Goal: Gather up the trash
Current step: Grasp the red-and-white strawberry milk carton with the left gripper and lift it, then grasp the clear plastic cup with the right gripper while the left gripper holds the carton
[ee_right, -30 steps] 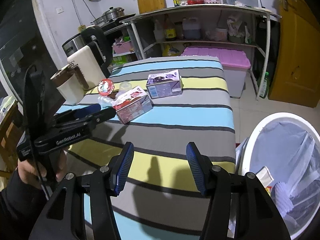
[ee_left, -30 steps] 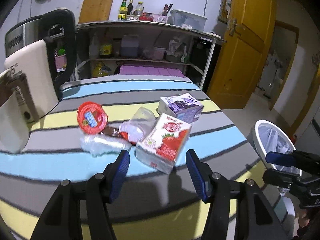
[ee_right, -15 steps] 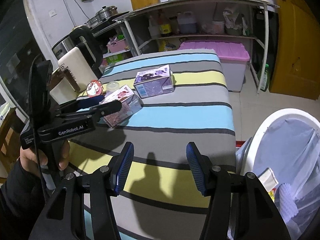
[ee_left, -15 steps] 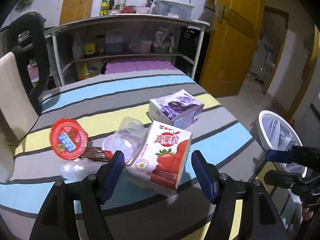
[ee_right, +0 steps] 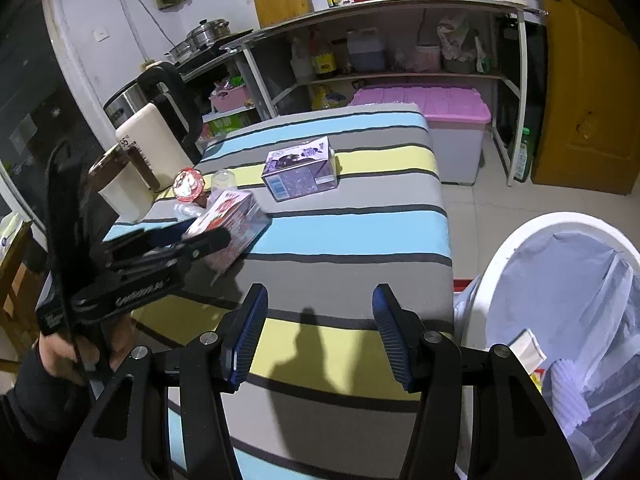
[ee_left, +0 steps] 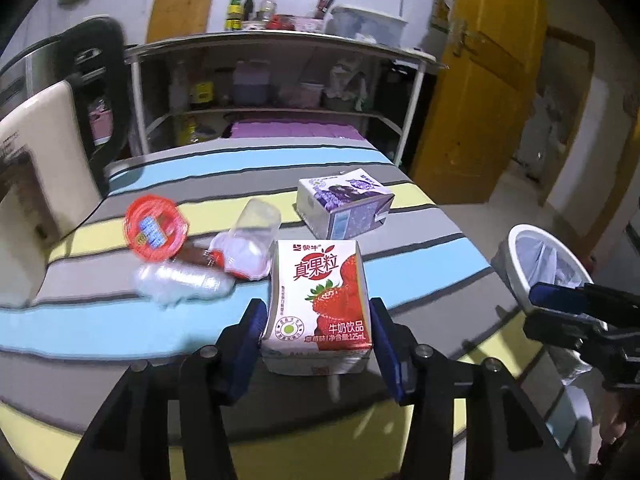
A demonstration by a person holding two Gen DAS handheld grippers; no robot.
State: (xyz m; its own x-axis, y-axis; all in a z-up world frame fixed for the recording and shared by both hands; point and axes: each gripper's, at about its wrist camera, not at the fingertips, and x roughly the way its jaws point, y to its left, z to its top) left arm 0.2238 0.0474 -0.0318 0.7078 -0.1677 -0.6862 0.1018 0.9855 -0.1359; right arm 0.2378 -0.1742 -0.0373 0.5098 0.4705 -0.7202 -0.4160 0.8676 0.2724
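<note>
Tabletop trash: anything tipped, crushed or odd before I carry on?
Yes. The clear plastic cup lies on its side by the red lid, beside a crumpled clear wrapper. The purple carton has a flap sticking out. The left gripper is closing around the strawberry milk carton, which looks intact.

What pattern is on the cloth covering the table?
The cloth has broad grey, blue and yellow stripes with thin dark lines between; clearest in the right wrist view.

Dim indoor light from overhead — gripper shadows fall on the striped tablecloth; fisheye bending, dark corners, left view motion-blurred.
</note>
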